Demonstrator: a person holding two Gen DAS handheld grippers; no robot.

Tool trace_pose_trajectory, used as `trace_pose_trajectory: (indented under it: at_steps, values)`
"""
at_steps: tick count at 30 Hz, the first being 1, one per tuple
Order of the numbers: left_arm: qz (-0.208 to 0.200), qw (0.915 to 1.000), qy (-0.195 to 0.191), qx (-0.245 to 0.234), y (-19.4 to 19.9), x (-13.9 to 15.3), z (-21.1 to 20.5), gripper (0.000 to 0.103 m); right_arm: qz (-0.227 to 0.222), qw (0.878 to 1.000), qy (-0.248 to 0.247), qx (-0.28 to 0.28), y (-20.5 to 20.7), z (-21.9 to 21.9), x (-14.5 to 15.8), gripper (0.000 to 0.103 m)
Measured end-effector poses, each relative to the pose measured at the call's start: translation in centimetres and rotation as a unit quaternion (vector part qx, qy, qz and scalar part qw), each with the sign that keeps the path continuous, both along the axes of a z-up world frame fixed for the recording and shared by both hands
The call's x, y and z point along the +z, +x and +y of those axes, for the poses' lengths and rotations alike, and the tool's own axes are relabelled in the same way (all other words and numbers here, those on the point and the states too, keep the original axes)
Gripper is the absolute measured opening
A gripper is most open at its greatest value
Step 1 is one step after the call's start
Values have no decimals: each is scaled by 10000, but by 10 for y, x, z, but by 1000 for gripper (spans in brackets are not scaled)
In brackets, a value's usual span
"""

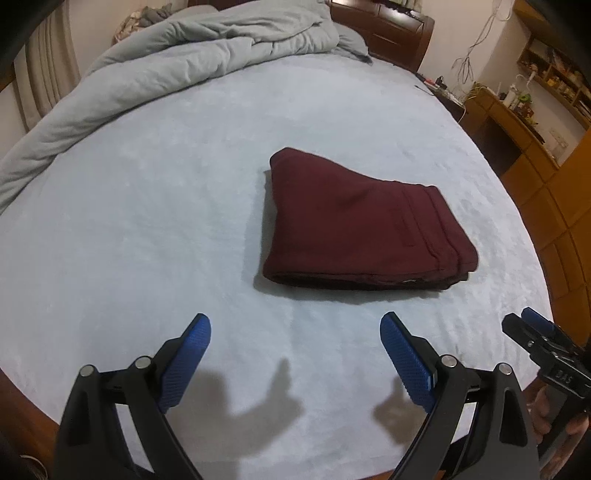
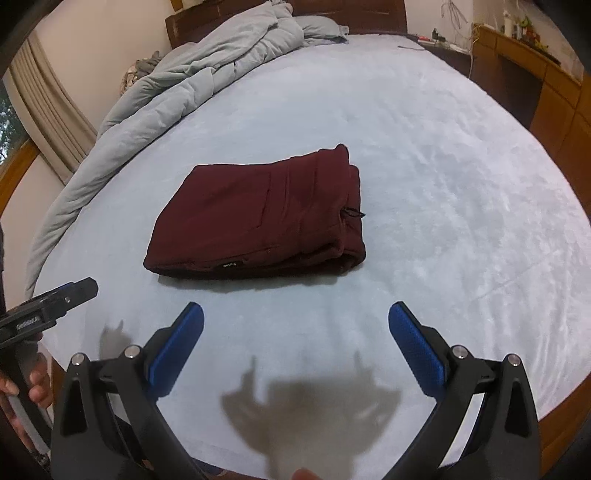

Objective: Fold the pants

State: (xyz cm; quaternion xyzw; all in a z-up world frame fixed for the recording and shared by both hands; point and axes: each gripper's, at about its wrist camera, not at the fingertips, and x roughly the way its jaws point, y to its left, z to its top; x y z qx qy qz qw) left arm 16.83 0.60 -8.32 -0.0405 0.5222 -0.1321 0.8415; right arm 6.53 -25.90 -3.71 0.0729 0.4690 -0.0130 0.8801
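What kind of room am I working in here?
Most likely a bedroom: the folded pants lie on a bed with a bunched grey duvet and a dark wooden headboard behind.

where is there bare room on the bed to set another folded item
Bare sheet lies between the pants and the near bed edge, and to their right. The far left is crowded by the duvet. Both grippers, left and right, hang open.

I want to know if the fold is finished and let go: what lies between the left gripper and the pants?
Only bare bed sheet and shadow, seen in the left wrist view: the left gripper is open, short of the folded pants.
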Motion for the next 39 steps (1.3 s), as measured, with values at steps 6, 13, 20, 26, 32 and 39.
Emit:
trace_pose_trajectory:
  at_steps: [6,13,20,26,32,39]
  values:
    - [-98,9999,135,-5,-15,15,-5,93,-76,9996,-260,-22,-8,11,14,100]
    - [-189,9996,198,-12,-27,26,-15,93,-94,9992,-376,-45,-9,14,22,100]
    - [-270,9992,288,13,-34,34,-17,93,-83,9988,-469,-71,-13,15,28,100]
    - [-283,9993,262,16,-36,35,-18,93,-136,9987,-477,-117,-15,10,32,100]
    - [-337,9990,292,-18,-37,38,-24,93,-180,9984,-509,-137,-12,10,35,100]
    - [-420,9984,369,-95,-35,40,-30,93,-205,9984,-522,-119,-5,10,34,100]
